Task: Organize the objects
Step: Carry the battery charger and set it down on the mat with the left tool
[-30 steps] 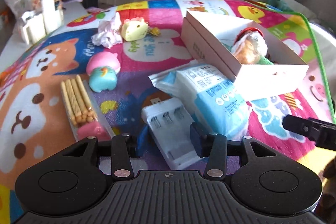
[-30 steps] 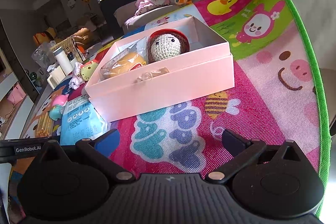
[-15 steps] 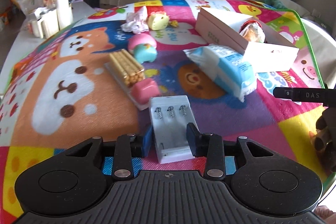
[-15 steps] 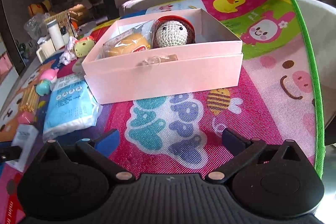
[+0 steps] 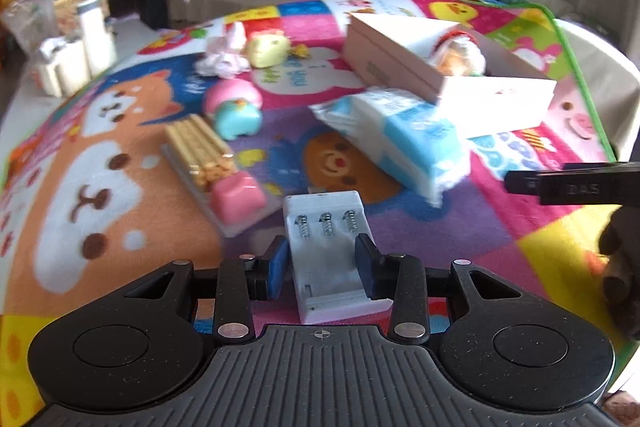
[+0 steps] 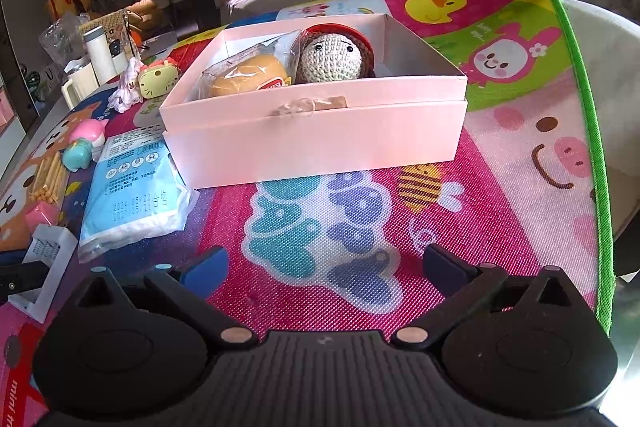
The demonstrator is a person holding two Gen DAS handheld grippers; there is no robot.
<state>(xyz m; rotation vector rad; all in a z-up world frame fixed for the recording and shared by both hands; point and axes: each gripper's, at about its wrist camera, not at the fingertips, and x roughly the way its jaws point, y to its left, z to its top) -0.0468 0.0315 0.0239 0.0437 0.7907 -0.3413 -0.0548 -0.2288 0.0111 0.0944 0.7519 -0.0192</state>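
Since a second ago my left gripper (image 5: pixel 322 263) has clamped and lifted the white plastic battery charger (image 5: pixel 330 247) off the mat; right gripper (image 6: pixel 324 265) gapes empty. Shallow grip (charger could slip).

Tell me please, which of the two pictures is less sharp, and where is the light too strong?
Left wrist view: motion-blurred across the mat, though the white battery charger between the fingers stays fairly crisp; the pink box front is washed out white. Right wrist view: sharp; glare only at the table edge; fisheye bending in both.
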